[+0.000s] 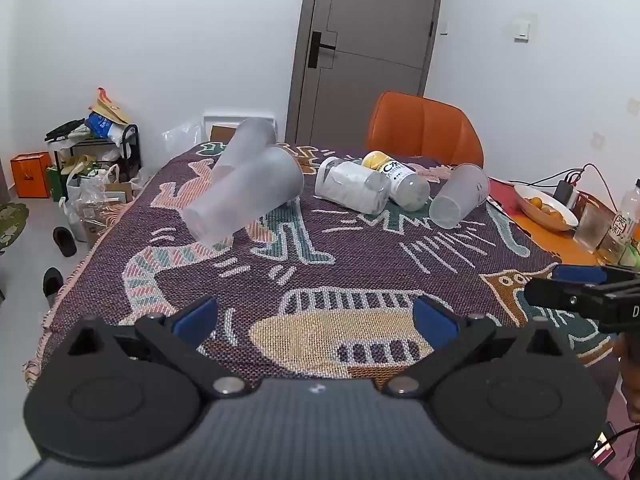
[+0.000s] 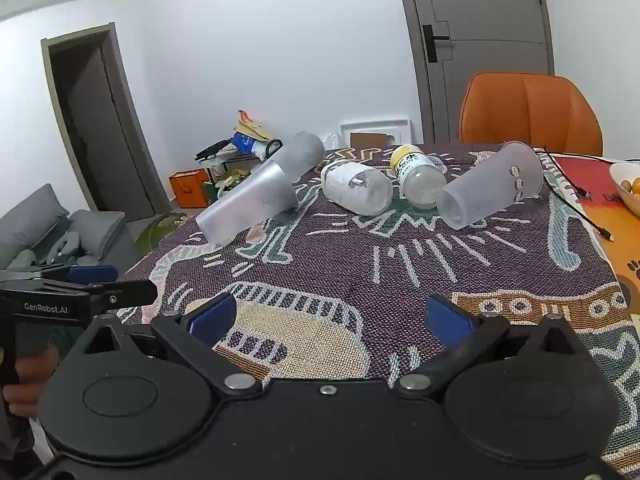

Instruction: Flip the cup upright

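Note:
Three frosted plastic cups lie on their sides on the patterned tablecloth (image 1: 360, 272). Two lean together at the far left: the front cup (image 1: 244, 196) (image 2: 250, 204) and a second cup (image 1: 246, 140) (image 2: 302, 154) behind it. A shorter cup (image 1: 460, 194) (image 2: 490, 194) lies at the right, base toward me. My left gripper (image 1: 316, 316) is open and empty, low over the near cloth, well short of the cups. My right gripper (image 2: 330, 320) is open and empty too, beside the left one; it also shows at the left wrist view's right edge (image 1: 568, 286).
Two plastic bottles (image 1: 352, 186) (image 1: 400, 180) lie between the cups. An orange chair (image 1: 424, 128) stands behind the table. A bowl of oranges (image 1: 546, 206), a glass, bottles and cables sit at the right. Bags and a rack (image 1: 96, 148) clutter the floor at the left.

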Tool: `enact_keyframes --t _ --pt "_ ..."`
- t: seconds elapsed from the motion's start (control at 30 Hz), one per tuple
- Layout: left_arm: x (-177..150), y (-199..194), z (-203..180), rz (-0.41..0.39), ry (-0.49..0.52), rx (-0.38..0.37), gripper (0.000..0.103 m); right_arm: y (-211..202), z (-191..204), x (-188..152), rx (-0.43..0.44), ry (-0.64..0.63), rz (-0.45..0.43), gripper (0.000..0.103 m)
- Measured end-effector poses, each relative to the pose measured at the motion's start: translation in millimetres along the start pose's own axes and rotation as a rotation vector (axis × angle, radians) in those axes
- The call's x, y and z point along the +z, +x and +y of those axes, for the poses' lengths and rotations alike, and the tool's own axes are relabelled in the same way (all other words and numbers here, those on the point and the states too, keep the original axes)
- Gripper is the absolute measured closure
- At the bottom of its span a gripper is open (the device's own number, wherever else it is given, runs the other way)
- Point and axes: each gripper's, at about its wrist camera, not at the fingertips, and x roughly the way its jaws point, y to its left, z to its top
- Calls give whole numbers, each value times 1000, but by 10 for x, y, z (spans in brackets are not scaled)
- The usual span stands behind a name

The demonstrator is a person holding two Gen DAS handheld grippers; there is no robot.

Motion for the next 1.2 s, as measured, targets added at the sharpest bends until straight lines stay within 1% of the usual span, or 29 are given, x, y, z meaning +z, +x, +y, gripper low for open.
enact_keyframes --t 0.27,0.3,0.47,1.2 --pt "4 6 -2 -10 -1 -4 0 -22 42 -6 6 18 1 0" --pt "-1 -16 1 -11 -1 -4 0 12 -16 -11 7 12 8 0" --pt "17 -3 -3 -10 -3 1 0 24 -41 -31 9 14 9 0" --pt "10 -19 44 -16 -14 -3 0 33 -25 -35 7 22 18 0"
